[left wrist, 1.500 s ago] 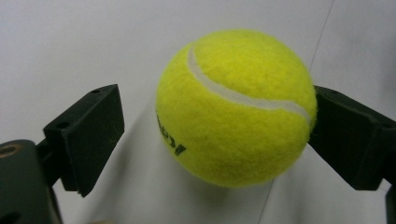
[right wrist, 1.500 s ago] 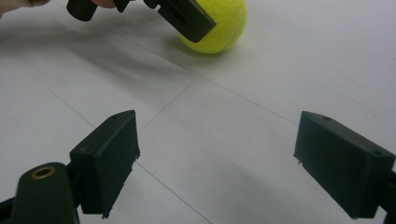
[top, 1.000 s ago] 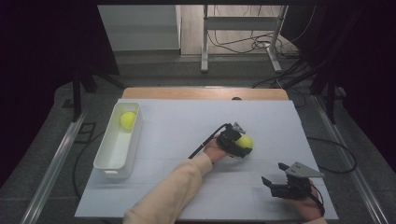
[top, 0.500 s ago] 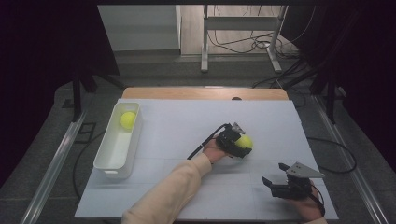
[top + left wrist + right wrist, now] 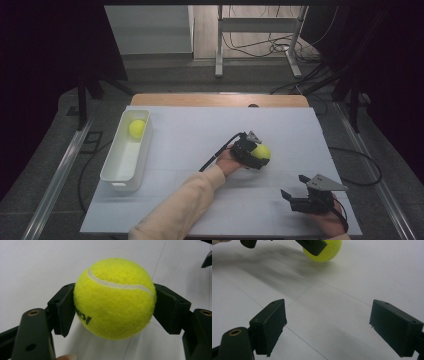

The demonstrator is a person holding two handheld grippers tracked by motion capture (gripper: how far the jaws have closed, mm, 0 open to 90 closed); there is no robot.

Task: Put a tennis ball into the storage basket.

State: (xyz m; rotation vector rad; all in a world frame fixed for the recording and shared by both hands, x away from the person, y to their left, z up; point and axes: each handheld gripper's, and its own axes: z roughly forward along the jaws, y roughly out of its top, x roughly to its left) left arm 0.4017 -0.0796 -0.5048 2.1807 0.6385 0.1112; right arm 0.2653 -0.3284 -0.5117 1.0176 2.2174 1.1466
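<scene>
Counter [image 5: 200, 130] covered by a white sheet, seen from above the person's side. The left gripper [image 5: 248, 151] lies right of centre on the counter, its jaws closed against opposite sides of a yellow tennis ball [image 5: 260, 151]; in the left gripper view the same tennis ball [image 5: 114, 298] sits squarely between the two black pads, each pad pressed to the felt, with a white seam curving over its top and dark lettering on its lower left. A shadow lies on the sheet directly under the ball; whether the ball touches the sheet cannot be told. The person's left hand [image 5: 229, 161] and pale sleeve [image 5: 185, 200] reach in from the bottom edge, and a black cable [image 5: 220, 152] trails from the gripper toward the left. The right gripper [image 5: 307, 197] rests near the lower right corner of the sheet, well apart from the ball, jaws spread wide with nothing between them; the right gripper view shows both pads over bare sheet, with the tennis ball [image 5: 329, 251] farther off at the top. At the left side of the counter stands a white rectangular bin [image 5: 117, 165], and a second tennis ball [image 5: 136, 128] lies in its far end.
</scene>
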